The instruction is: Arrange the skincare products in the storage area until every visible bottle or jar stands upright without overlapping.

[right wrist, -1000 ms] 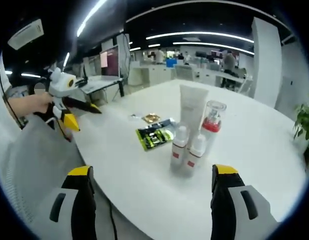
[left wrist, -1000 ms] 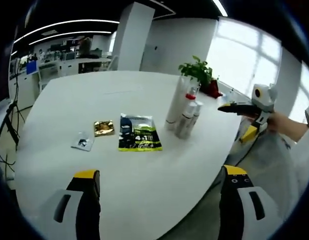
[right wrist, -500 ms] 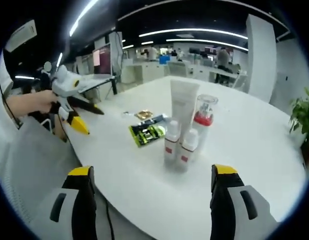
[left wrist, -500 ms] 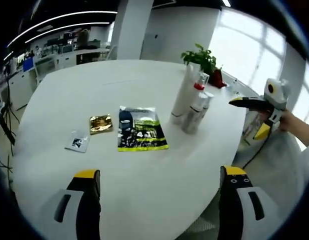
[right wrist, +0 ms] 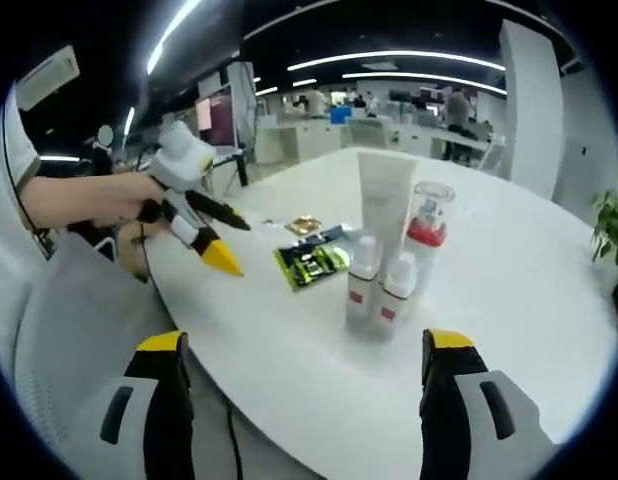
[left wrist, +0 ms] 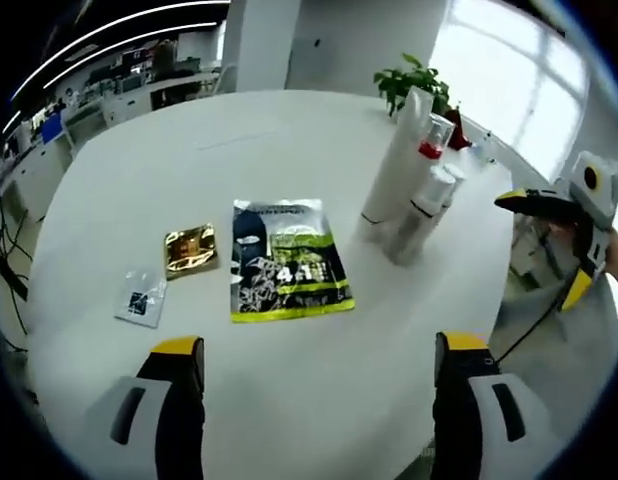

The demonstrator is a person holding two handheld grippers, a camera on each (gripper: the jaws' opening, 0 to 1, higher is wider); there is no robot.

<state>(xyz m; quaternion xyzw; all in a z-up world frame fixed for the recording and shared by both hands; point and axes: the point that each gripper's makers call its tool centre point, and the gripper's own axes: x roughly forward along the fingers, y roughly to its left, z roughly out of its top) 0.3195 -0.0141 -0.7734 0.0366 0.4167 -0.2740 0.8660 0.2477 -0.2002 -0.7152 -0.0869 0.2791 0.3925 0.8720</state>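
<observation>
1. Standing close together on the white round table (left wrist: pixel 139 150), four skincare products are all upright: a tall white tube (right wrist: pixel 385 205), a clear-capped bottle with a red collar (right wrist: pixel 426 235), and two small white bottles (right wrist: pixel 362 283) with red labels in front of them.
2. In the left gripper view the same group (left wrist: pixel 414 175) is at the far right part of the table, near its edge, with a green plant (left wrist: pixel 414 80) behind it.
3. Three flat packets lie on the table, apart from the bottles: a green-and-black sachet (left wrist: pixel 284 262), a small gold sachet (left wrist: pixel 189 250) just beside it, and a small clear packet (left wrist: pixel 139 300) nearer the table edge.
4. The left gripper (left wrist: pixel 319 410) hangs over the near table edge with its jaws spread wide and nothing between them. In the right gripper view it is held by a hand (right wrist: pixel 94 200) at the left.
5. The right gripper (right wrist: pixel 309 410) is also spread wide and empty, its jaws over the table edge in front of the bottles.
6. Neither gripper touches any product.
</observation>
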